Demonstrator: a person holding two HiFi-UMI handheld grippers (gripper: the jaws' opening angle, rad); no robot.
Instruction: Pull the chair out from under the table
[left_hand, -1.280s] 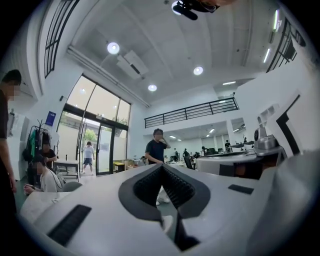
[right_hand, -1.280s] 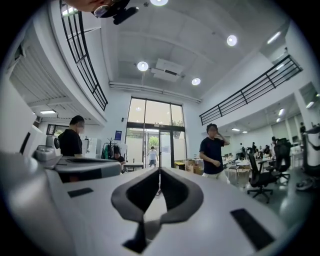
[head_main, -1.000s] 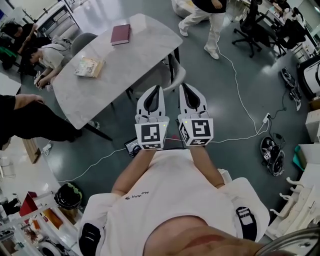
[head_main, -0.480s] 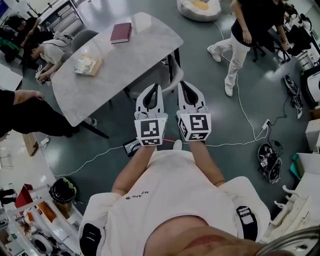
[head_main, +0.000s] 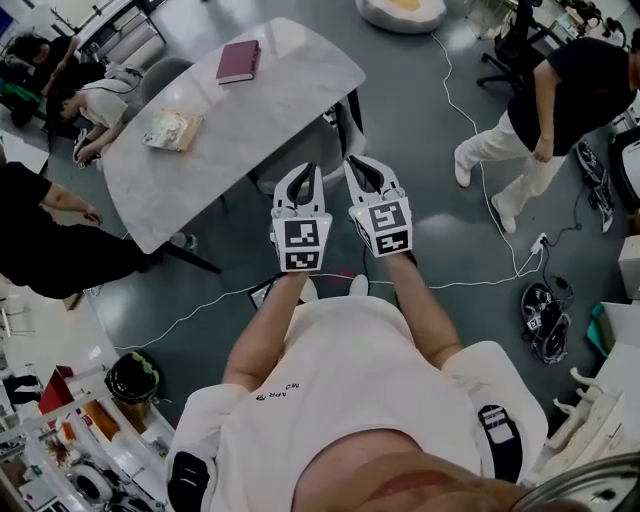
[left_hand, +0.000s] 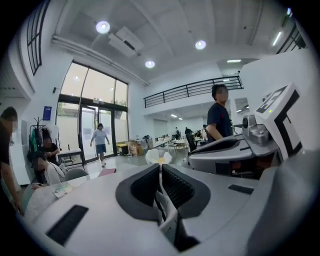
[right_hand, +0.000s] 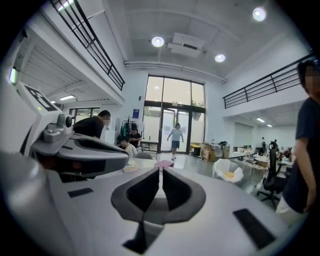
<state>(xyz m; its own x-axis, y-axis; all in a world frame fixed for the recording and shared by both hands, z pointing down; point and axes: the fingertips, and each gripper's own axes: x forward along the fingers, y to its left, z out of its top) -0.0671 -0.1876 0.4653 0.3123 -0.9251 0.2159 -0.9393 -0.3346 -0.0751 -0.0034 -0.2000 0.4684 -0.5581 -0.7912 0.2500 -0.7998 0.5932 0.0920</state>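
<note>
The grey chair (head_main: 322, 140) is tucked under the near right corner of the white marble table (head_main: 250, 110), with only its back and part of its seat showing. My left gripper (head_main: 301, 170) and right gripper (head_main: 359, 161) are held side by side just short of the chair's back, touching nothing. Both are shut and empty. In the left gripper view the left gripper (left_hand: 160, 172) has its jaws pressed together, and the right gripper (left_hand: 240, 150) shows beside it. In the right gripper view the right gripper (right_hand: 161, 172) is likewise shut.
A dark red book (head_main: 238, 62) and a magazine (head_main: 172, 130) lie on the table. A second grey chair (head_main: 165, 80) and seated people are at its far side. A person (head_main: 560, 110) walks at the right. White cables (head_main: 480, 210) cross the floor.
Both grippers have moved forward and down toward the chair's back, staying shut. The person at the upper right has walked further right.
</note>
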